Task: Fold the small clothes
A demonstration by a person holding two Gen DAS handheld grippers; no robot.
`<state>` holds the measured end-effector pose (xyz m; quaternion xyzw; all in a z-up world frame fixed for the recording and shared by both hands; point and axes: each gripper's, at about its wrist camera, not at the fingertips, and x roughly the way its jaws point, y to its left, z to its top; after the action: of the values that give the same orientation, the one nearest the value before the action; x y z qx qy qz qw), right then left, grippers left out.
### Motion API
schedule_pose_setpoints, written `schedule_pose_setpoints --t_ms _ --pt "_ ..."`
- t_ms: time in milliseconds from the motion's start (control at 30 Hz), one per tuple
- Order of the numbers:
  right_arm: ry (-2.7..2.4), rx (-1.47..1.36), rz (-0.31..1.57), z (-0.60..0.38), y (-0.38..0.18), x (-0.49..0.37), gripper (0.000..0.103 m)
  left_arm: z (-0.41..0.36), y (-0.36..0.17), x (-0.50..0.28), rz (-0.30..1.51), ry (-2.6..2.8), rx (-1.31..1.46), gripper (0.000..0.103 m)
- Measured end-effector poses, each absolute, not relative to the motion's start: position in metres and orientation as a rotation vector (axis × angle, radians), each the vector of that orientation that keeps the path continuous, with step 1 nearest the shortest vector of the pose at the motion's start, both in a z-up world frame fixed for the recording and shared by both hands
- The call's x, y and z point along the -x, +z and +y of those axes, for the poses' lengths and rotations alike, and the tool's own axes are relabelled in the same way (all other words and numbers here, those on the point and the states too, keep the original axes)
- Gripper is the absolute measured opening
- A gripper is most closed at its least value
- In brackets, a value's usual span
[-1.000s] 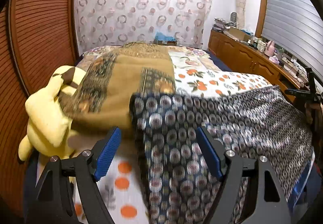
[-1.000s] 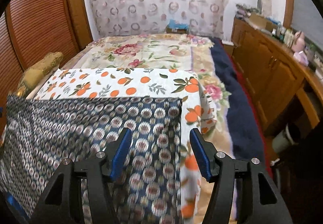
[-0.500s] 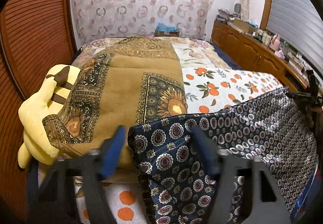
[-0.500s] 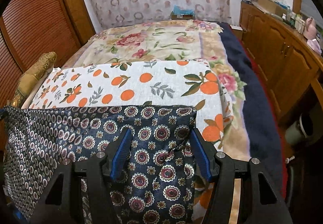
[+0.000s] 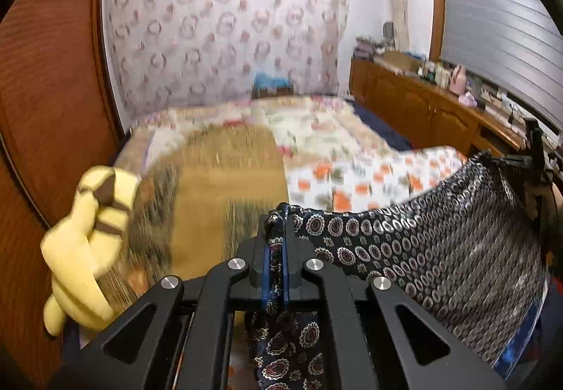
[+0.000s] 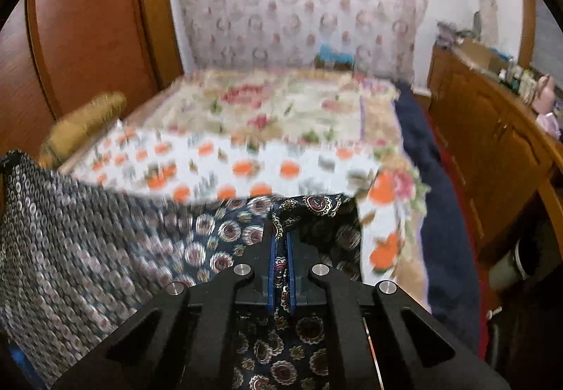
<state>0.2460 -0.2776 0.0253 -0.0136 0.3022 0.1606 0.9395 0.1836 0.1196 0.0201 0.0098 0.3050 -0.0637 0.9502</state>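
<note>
A dark navy cloth with round medallion print (image 5: 422, 242) hangs stretched between my two grippers above the bed. My left gripper (image 5: 276, 231) is shut on its left top corner, the blue pads pinching the fabric. My right gripper (image 6: 280, 242) is shut on the right top corner of the same cloth (image 6: 88, 242). The right gripper also shows at the far right of the left wrist view (image 5: 527, 164). The cloth sags in a curve between the two corners and its lower part drops out of sight.
Below lies the bed with an orange-print white sheet (image 6: 225, 164) and a floral quilt (image 6: 281, 105). A brown patterned blanket (image 5: 225, 186) and a yellow plush toy (image 5: 84, 242) lie at the left. A wooden cabinet (image 5: 432, 108) runs along the right; wooden panels stand left.
Both grippers closed on the cloth's top corners and lifted it off the bed. The cloth, flat on the sheet before, now hangs between them. Both views are blurred by motion.
</note>
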Motion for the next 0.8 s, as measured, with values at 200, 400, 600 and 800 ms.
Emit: schedule_pose_setpoints --t_ms 200,400,600,800 --pt "0.248 0.001 0.548 -0.289 0.053 -0.247 0.005 0.126 0.059 -0.231 0.557 -0.058 -0.049 0.006" --pt "0.171 -0.029 0.666 -0.288 0.047 -0.28 0.01 0.122 0.046 -0.285 0.645 -0.047 -0.068 0.022" --pt "0.172 0.04 0.69 -0.271 0.035 -0.267 0.045 0.126 0.024 -0.259 0.672 -0.091 -0.05 0.073" --pt "0.213 0.062 0.643 -0.278 0.033 -0.194 0.049 0.132 0.012 -0.202 0.663 -0.107 -0.067 0.077"
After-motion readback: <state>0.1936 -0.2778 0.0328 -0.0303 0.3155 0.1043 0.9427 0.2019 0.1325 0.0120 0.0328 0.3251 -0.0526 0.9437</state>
